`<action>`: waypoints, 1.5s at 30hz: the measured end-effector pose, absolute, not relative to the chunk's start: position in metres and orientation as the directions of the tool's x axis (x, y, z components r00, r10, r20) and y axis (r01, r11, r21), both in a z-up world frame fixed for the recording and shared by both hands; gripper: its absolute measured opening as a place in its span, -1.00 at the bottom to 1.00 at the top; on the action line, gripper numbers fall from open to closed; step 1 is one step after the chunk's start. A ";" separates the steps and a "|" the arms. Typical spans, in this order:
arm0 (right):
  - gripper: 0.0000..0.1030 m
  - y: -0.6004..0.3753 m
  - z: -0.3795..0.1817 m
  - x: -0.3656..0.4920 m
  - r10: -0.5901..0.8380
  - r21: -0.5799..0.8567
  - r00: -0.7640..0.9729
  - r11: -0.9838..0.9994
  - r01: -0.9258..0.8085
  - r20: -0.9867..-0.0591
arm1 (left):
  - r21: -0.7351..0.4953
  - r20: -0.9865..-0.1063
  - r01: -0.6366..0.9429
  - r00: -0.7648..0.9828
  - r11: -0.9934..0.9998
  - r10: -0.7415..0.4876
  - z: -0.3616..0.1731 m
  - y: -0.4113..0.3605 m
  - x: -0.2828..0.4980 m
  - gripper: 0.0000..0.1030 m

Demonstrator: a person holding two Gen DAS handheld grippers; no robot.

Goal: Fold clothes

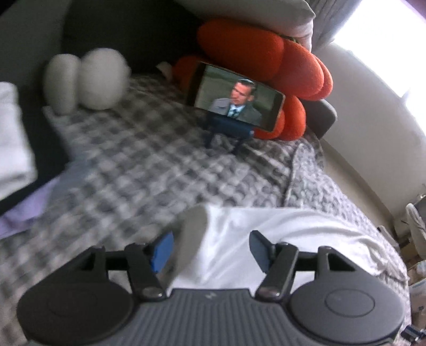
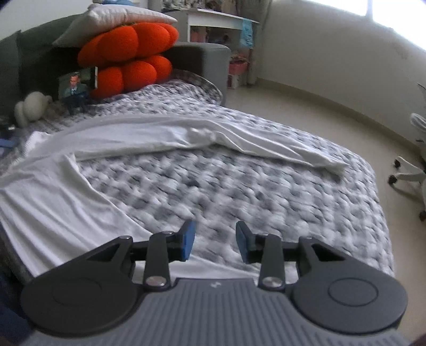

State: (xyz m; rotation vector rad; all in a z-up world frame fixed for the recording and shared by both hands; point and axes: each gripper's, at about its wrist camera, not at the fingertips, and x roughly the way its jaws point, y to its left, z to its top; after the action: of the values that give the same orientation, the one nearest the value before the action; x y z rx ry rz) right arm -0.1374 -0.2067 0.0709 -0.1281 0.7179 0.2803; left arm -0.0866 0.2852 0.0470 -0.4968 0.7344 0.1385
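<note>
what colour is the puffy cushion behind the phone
Bright orange puffy cushion, clearest in the right wrist view.

1 white garment (image 2: 127,135) spread on the bed, long part running toward 3 o'clock. 1 gray-white checked blanket (image 2: 239,186) under it. 2 orange segmented cushions (image 2: 127,42), stacked at 11 o'clock. 1 phone (image 1: 237,99) on 1 stand, approx. 12 o'clock, left cam. 2 pale rounded plush shapes (image 1: 101,79) at 10 o'clock. 1 white pillow (image 2: 114,16) atop the cushions. 2 grippers: left gripper (image 1: 210,250), right gripper (image 2: 214,242).
</note>
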 end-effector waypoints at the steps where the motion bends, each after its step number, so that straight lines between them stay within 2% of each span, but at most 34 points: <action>1: -0.26 -0.205 0.070 -0.136 0.213 -0.018 0.716 0.954 -0.301 -0.665 | -0.375 -0.676 -0.293 0.735 0.880 -0.043 0.045 0.284 -0.077 0.25; 2: -0.26 -0.203 0.069 -0.135 0.216 -0.018 0.714 0.952 -0.305 -0.666 | -0.363 -0.681 -0.294 0.732 0.884 -0.036 0.043 0.282 -0.067 0.21; 4: -0.26 -0.201 0.068 -0.132 0.221 -0.012 0.710 0.952 -0.307 -0.669 | -0.330 -0.703 -0.312 0.711 0.891 -0.011 0.035 0.280 -0.051 -0.05; 5: -0.26 -0.201 0.067 -0.131 0.223 -0.008 0.708 0.952 -0.307 -0.670 | -0.316 -0.711 -0.316 0.703 0.894 -0.003 0.030 0.279 -0.045 -0.51; 6: -0.26 -0.200 0.066 -0.130 0.226 -0.005 0.706 0.951 -0.309 -0.671 | -0.302 -0.718 -0.323 0.696 0.897 0.009 0.027 0.279 -0.042 -0.82; 9: -0.26 -0.197 0.064 -0.128 0.231 -0.001 0.705 0.950 -0.313 -0.670 | -0.274 -0.706 -0.355 0.706 0.894 0.064 0.021 0.281 -0.044 -0.95; 15: -0.26 -0.189 0.063 -0.122 0.247 0.015 0.706 0.948 -0.317 -0.663 | -0.318 -0.623 -0.404 0.771 0.858 0.133 0.025 0.301 -0.056 -0.95; 19: -0.26 -0.180 0.056 -0.117 0.248 0.020 0.705 0.949 -0.315 -0.664 | -0.248 -0.669 -0.415 0.727 0.875 0.155 0.011 0.296 -0.043 -0.92; 22: -0.26 -0.177 0.053 -0.113 0.241 0.024 0.707 0.953 -0.302 -0.665 | -0.192 -0.664 -0.407 0.724 0.893 0.187 0.008 0.286 -0.040 -0.84; 25: -0.24 -0.186 0.055 -0.111 0.229 0.028 0.720 0.960 -0.280 -0.655 | -0.204 -0.663 -0.413 0.726 0.888 0.185 0.015 0.288 -0.043 -0.51; 27: -0.21 -0.200 0.059 -0.107 0.198 0.023 0.739 0.970 -0.240 -0.644 | -0.199 -0.643 -0.440 0.733 0.876 0.222 0.021 0.290 -0.049 0.03; 28: -0.20 -0.209 0.060 -0.104 0.176 0.019 0.751 0.977 -0.214 -0.636 | -0.185 -0.625 -0.450 0.740 0.874 0.249 0.027 0.291 -0.053 0.07; 32: -0.20 -0.263 0.063 -0.083 0.081 0.072 0.784 0.996 -0.046 -0.615 | -0.188 -0.584 -0.487 0.754 0.853 0.302 0.046 0.296 -0.066 0.09; 36: -0.20 -0.320 0.058 -0.050 0.017 0.192 0.784 0.973 0.131 -0.621 | -0.213 -0.586 -0.400 0.782 0.892 0.211 0.050 0.276 -0.069 0.09; 43: -0.19 -0.385 0.031 0.003 0.140 0.611 0.781 0.709 0.350 -0.609 | -0.164 -0.658 -0.254 0.748 0.953 0.086 0.017 0.224 -0.057 0.07; 45: -0.26 -0.382 0.026 0.016 0.153 0.618 0.761 0.693 0.372 -0.630 | -0.147 -0.672 -0.252 0.735 0.957 0.090 0.009 0.219 -0.056 0.07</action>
State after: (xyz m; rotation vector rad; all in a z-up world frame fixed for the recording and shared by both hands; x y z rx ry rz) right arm 0.0162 -0.3817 0.0257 0.8124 0.7142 -0.1340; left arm -0.0563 0.2185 0.0094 -0.2359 0.7229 0.1893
